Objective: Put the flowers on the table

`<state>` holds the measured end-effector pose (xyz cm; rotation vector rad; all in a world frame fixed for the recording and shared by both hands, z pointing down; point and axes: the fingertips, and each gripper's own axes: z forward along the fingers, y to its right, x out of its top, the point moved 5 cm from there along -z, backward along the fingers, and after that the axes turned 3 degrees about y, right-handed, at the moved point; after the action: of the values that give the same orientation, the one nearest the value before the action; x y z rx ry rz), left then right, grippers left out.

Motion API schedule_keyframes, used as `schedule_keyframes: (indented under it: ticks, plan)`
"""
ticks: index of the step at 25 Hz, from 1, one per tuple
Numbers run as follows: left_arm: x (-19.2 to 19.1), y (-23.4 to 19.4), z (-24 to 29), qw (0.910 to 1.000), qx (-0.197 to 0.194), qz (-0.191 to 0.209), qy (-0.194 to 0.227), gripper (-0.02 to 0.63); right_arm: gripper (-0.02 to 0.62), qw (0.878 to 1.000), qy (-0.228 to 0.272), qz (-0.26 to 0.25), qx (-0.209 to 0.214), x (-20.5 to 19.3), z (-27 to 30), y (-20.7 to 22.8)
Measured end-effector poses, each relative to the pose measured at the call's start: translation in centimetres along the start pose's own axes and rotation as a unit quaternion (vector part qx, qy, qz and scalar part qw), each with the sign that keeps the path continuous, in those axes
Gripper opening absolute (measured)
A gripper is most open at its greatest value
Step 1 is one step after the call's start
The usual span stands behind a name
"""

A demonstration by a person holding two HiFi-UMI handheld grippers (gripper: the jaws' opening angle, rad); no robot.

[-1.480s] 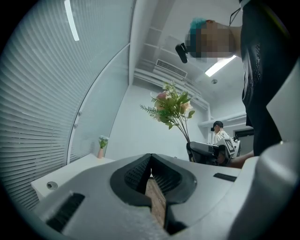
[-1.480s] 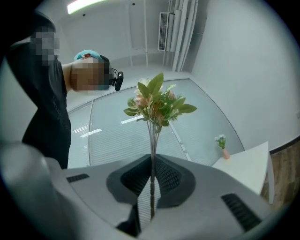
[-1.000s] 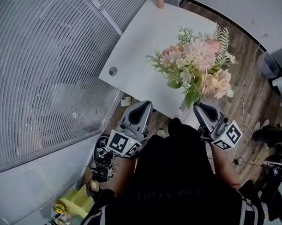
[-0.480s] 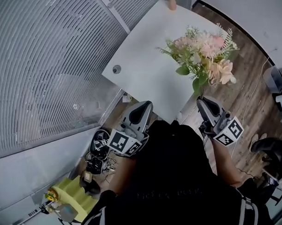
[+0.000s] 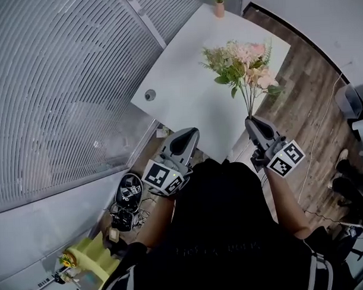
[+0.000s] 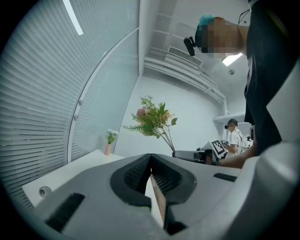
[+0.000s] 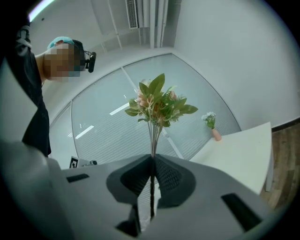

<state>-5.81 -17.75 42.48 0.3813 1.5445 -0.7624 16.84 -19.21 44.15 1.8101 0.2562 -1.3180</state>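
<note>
My right gripper point(image 5: 252, 122) has its fingers point(image 7: 135, 177) clenched on the thin stems of the flowers point(image 5: 241, 61), which rise straight out of the grip with the blooms held in the air. Over the last second the flowers have swung away from me: before, the blooms hung over the near right edge and the wooden floor point(image 5: 305, 101), and now they sit above the white tabletop point(image 5: 179, 76), towards its right side, while the stems still cross its near edge. I judge that the carry is nearly finished and the setting-down is what remains. My left gripper point(image 5: 182, 139) has hardly shifted. It waits just short of the tabletop's near edge, its fingers point(image 6: 136, 174) pressed together on nothing. A small vase point(image 5: 219, 4) stands at the far corner, apart from the flowers. I see nothing to stand the stems in, so I expect to lay them flat and gently, since the head looks top-heavy.
</note>
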Motion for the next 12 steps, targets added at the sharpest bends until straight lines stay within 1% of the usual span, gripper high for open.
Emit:
schedule_keyframes:
  ticks: [3, 6, 9, 12]
  plan:
    - [-0.4, -0.5, -0.3, 1.0, 0.004, -0.004, -0.004, 0.018, 0.041, 1.0, -0.022, 0.004, -0.018, -1.8, 0.8, 1.1]
    - [-1.2, -1.2, -0.5, 0.9998, 0.004, 0.007, -0.02, 0.018, 0.041, 0.998, -0.053, 0.01, -0.032, -4.3, 2.1, 2.5]
    - [-2.4, -1.4, -0.9, 0.9995, 0.001, 0.005, -0.032, 0.018, 0.041, 0.997, -0.064, 0.039, -0.037, -6.0, 2.8, 3.1]
    - [-3.8, -1.0, -1.0, 0.9981, 0.001, 0.023, -0.058, 0.018, 0.041, 0.995, -0.072, 0.058, -0.04, -7.4, 3.3, 3.6]
